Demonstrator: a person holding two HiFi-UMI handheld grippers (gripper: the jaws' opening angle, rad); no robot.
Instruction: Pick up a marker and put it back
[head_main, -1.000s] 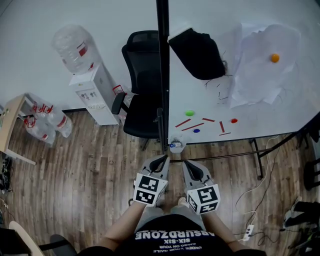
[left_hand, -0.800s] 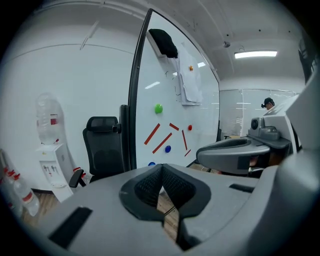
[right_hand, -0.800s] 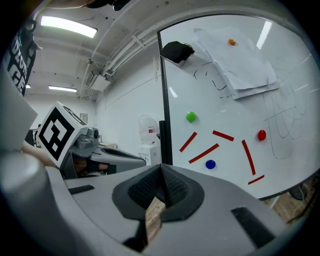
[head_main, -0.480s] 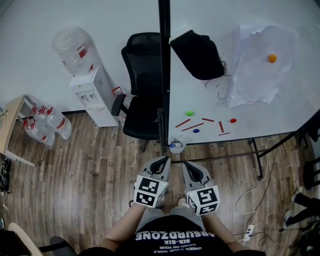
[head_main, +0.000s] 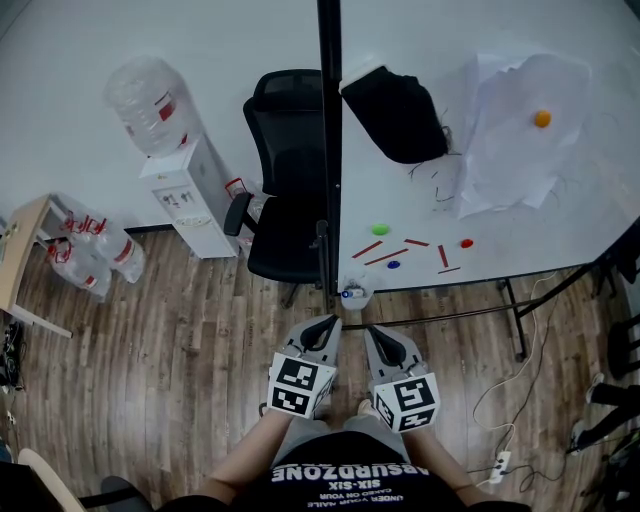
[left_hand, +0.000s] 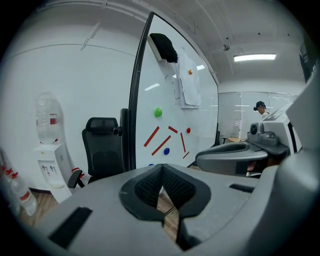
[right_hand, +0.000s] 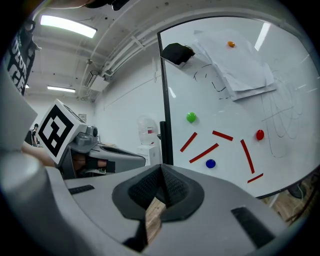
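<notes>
At the whiteboard's (head_main: 560, 225) bottom left corner, near frame centre in the head view, a small pale cup (head_main: 353, 293) holds what looks like a blue-tipped marker (head_main: 346, 292). Below it, the left gripper (head_main: 322, 325) and right gripper (head_main: 381, 335) sit side by side, both closed on nothing and clear of the cup. Red strips (head_main: 385, 255) lie on the board, and a black chair (head_main: 285, 200) stands at its left.

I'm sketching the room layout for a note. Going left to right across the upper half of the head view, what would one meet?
water dispenser → black office chair → whiteboard's black edge post → black cloth → orange magnet
</notes>
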